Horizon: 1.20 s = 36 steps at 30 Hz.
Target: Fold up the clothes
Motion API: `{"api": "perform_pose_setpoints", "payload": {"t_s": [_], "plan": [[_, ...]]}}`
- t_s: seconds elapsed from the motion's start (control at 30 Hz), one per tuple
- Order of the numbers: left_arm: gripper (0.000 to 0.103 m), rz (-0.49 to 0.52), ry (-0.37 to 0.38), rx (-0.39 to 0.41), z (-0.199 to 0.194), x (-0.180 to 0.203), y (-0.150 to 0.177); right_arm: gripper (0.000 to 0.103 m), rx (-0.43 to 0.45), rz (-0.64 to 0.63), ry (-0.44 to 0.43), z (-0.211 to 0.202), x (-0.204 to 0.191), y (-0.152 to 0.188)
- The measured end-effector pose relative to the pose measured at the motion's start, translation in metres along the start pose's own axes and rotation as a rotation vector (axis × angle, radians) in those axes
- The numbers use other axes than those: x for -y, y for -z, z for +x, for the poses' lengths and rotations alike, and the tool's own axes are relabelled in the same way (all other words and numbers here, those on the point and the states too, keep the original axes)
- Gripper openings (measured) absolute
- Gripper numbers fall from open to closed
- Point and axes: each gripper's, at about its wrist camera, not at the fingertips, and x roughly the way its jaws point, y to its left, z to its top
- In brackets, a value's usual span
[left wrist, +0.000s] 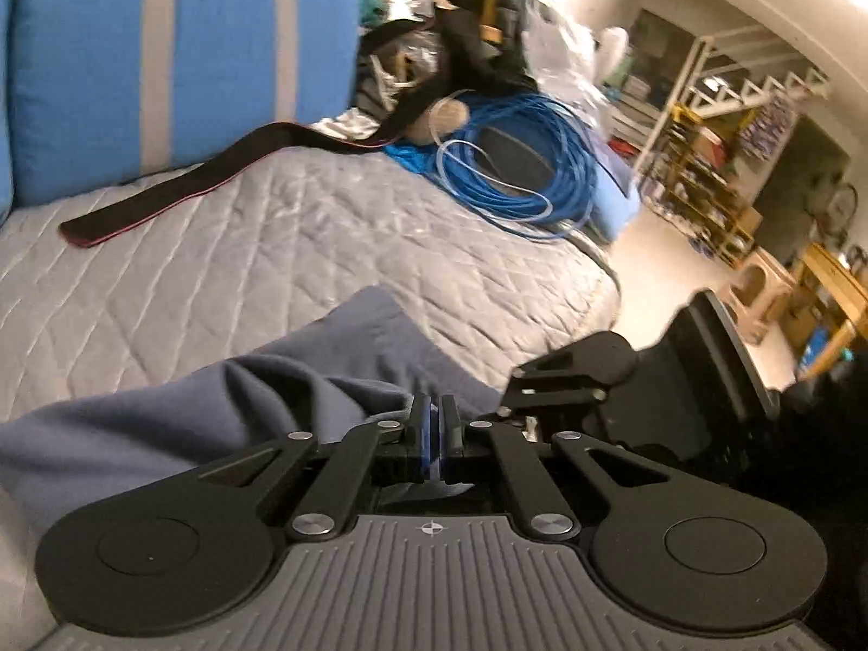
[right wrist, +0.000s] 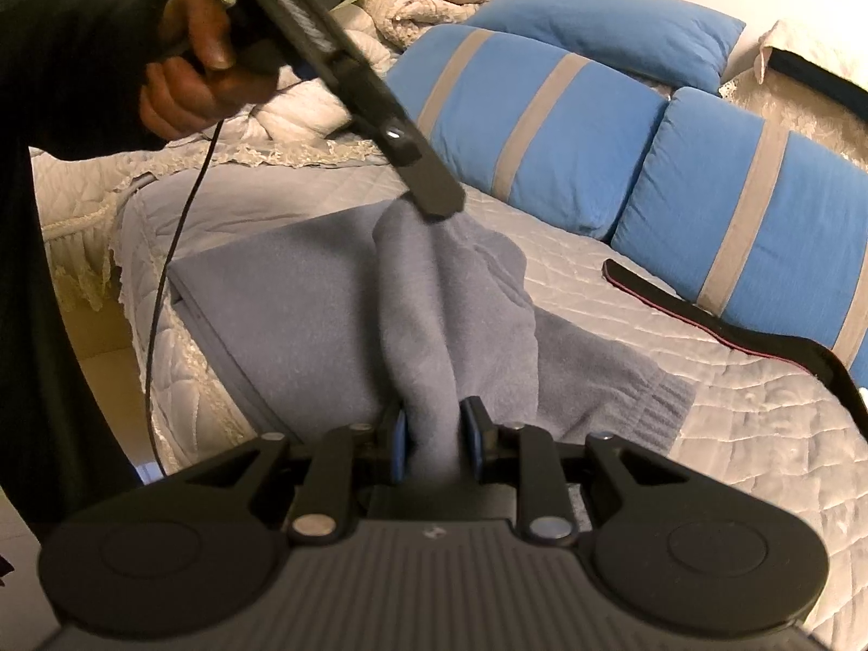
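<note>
On the bed, left gripper: jaws clenched on a raised fold of the blue-grey sweater.
Right gripper: jaws grasping a bunched ridge of the same sweater.
Sweater: partly spread on the quilted bedspread, ribbed cuff lying flat.
Hand: grips the left tool's handle.
Beyond: black strap, blue striped cushions, blue cable coil.

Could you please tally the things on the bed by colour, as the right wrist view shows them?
Blue pillows with grey stripes: 2
Plain blue pillow: 1
Grey-blue garment, held by both tools: 1
Black strap with red edge: 1
Total: 5
</note>
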Motion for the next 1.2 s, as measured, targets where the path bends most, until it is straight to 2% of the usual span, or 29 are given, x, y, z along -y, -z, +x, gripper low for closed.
{"api": "perform_pose_setpoints", "payload": {"t_s": [0.03,0.13,0.27,0.33,0.53,0.6,0.73,0.83,0.93,1.03,1.2], "plan": [[0.002,0.017,0.001,-0.009,0.001,0.003,0.0,0.026,0.009,0.019,-0.017,-0.002,0.003,0.0],[0.003,0.051,0.015,-0.043,0.006,0.011,0.002,0.057,0.04,0.083,-0.073,-0.008,0.013,-0.001],[0.003,0.109,0.001,-0.121,0.018,0.019,0.012,0.066,0.091,0.185,-0.151,-0.016,0.027,-0.002],[0.003,0.13,-0.012,-0.165,0.023,0.02,0.018,0.066,0.091,0.231,-0.176,-0.015,0.033,-0.002],[0.003,0.128,-0.025,-0.226,0.015,0.01,0.03,0.068,0.036,0.182,-0.196,-0.004,0.017,-0.004],[0.004,0.107,-0.023,-0.219,0.006,0.004,0.035,0.07,0.018,0.164,-0.202,0.0,0.011,-0.005],[0.005,-0.009,0.041,-0.102,-0.008,-0.008,0.03,0.065,0.004,0.143,-0.203,0.003,0.005,-0.005],[0.011,-0.01,-0.008,-0.044,-0.007,-0.004,0.025,0.065,0.002,0.141,-0.202,0.004,0.004,-0.004],[0.012,0.013,-0.065,-0.034,0.004,0.001,0.02,0.066,0.001,0.135,-0.199,0.003,0.002,-0.004],[0.012,0.048,-0.149,-0.1,0.019,0.002,0.021,0.066,0.001,0.127,-0.196,0.004,0.002,-0.004],[0.013,0.086,-0.274,-0.168,0.033,-0.001,0.03,0.066,0.0,0.136,-0.199,0.004,0.004,-0.003]]}}
